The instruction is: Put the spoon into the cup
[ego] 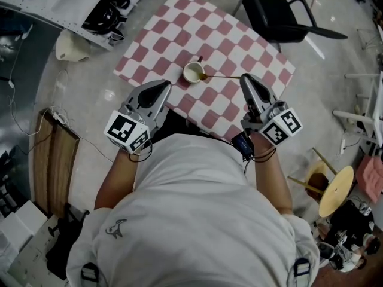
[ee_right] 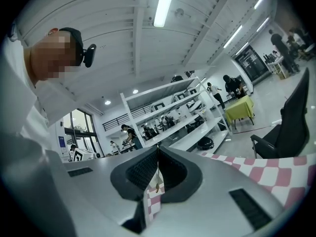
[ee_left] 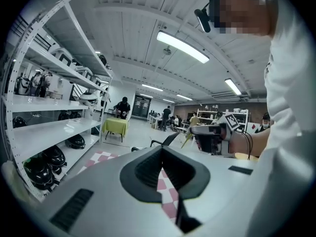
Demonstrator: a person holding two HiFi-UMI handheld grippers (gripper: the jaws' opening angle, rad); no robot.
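Spoon (ego: 220, 76) lies flat on the checkered worktop (ego: 173, 28), its long axis running left to right. The bowl end sits just beside the white cup (ego: 193, 72), and the handle points toward the right tool (ego: 245, 79). Right tool and left tool (ego: 166, 86) are both clenched, gripping nothing.

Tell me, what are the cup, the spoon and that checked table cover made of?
Cup: probably glazed ceramic, going by its cream colour, smooth surface and thick rim, though plastic is possible.
Spoon: likely metal with a brass or gold finish, since the handle is very thin and brownish-gold.
Tablecloth: fabric or vinyl. It lies flat with pink and white checks, and the weave is too small to tell.
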